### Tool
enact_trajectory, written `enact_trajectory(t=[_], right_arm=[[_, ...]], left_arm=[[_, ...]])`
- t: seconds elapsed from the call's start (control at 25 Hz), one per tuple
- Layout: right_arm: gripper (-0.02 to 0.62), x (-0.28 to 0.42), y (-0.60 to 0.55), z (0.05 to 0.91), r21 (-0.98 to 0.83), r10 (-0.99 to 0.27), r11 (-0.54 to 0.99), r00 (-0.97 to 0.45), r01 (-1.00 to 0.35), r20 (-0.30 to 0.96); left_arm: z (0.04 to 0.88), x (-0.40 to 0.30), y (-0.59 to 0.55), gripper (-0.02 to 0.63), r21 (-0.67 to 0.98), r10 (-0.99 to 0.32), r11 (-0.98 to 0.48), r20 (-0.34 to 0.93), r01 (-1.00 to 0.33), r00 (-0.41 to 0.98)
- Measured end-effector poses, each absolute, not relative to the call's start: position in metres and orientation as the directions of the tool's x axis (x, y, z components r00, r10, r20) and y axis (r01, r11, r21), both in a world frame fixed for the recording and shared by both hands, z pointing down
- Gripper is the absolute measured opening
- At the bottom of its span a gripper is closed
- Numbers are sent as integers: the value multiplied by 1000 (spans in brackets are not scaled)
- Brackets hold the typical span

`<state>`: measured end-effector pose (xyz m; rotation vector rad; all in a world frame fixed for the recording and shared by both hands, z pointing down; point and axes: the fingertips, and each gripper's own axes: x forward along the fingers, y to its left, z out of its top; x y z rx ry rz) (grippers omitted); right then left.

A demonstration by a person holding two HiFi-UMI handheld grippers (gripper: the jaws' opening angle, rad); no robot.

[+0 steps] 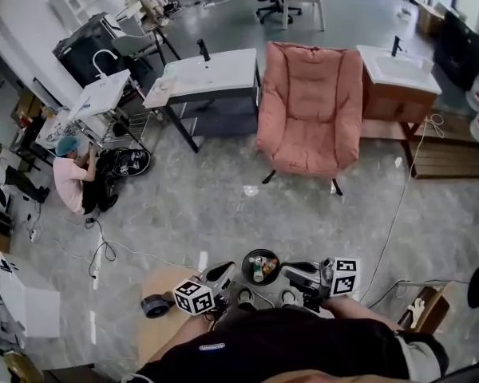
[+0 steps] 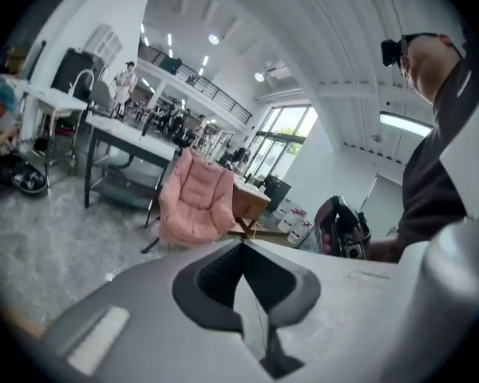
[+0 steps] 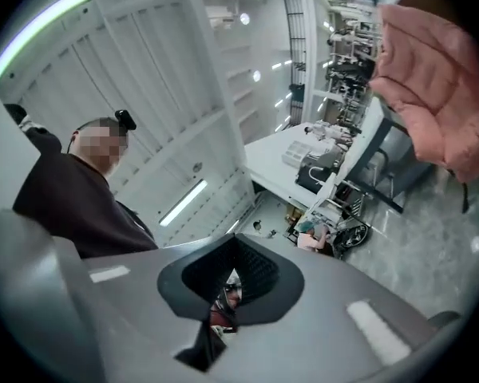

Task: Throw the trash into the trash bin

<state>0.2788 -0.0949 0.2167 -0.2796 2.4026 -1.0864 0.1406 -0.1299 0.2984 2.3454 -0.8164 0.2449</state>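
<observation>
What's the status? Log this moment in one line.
left gripper: shut | right gripper: shut | trash bin: between them, trash inside

Pink armchair (image 1: 310,106) in quilted matt cloth, floor (image 1: 223,214) of smooth speckled grey stone with a dull sheen, smooth white washbasin (image 1: 211,70), brown wooden cabinet (image 1: 391,102), pale wooden surface (image 1: 156,313), matt grey plastic left gripper (image 2: 243,246), ribbed black pads (image 2: 215,282)
</observation>
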Motion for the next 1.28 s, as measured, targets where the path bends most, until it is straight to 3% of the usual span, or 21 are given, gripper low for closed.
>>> enact_trajectory(t=[0.32, 0.56, 1.0, 1.28], right_arm=[[31, 230, -112, 140, -556, -216, 830, -946, -48, -241], [31, 170, -109, 103, -411, -201, 904, -964, -116, -172], [29, 34, -69, 79, -326, -111, 944, -983, -58, -144], [30, 5, -55, 83, -301, -123, 950, -986, -85, -109]], left_arm=[[188, 87, -109, 0, 315, -722, -574, 240, -756, 649], [148, 12, -80, 0, 130, -837, -490, 206, -862, 507], [130, -93, -40, 0, 144, -896, -404, 134, -903, 422], [136, -123, -26, 0, 162, -896, -400, 136, -902, 422]])
